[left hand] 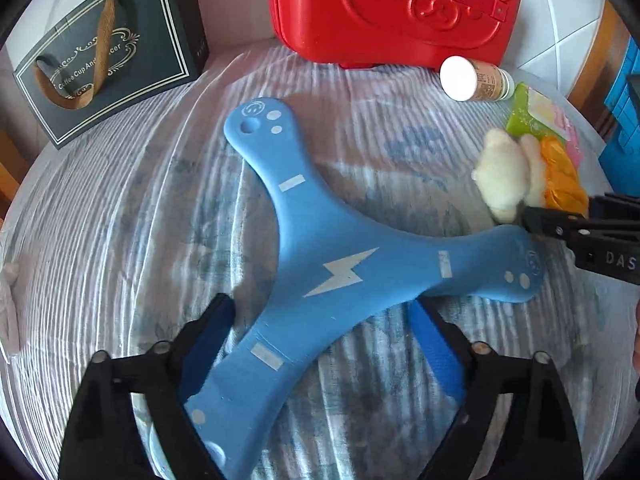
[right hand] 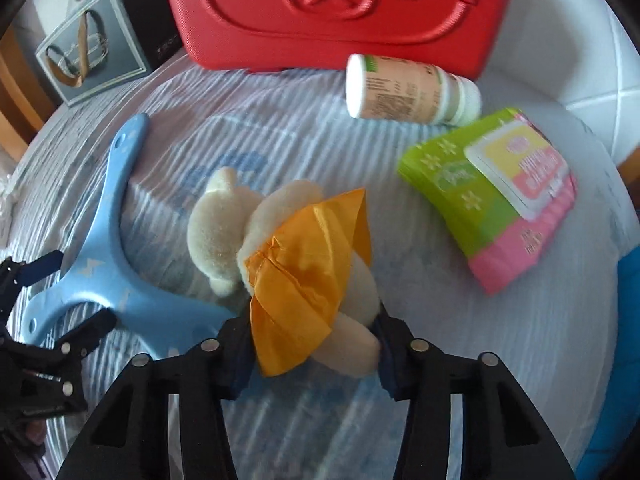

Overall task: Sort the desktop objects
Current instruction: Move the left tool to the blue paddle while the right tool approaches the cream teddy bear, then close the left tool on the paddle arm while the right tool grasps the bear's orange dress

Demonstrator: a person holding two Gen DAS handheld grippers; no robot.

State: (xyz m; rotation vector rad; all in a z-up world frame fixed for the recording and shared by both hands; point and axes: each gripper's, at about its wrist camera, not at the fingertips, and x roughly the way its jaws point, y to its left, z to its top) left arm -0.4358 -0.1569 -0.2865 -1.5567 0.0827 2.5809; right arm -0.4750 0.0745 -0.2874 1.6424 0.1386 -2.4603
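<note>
On striped cloth (left hand: pixel 120 240): red case (left hand: pixel 392 8), prob. tiled wall (left hand: pixel 568 20).

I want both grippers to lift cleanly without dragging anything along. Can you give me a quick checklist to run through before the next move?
1. Right gripper closed on plush toy: ok, pads press its sides.
2. Left gripper gripping blue boomerang: not ok, right pad stands clear of it.
3. Grippers apart from each other: ok.
4. Bottle and wipes pack clear of toy: ok.
5. Red case open for sorting: cannot tell.
</note>
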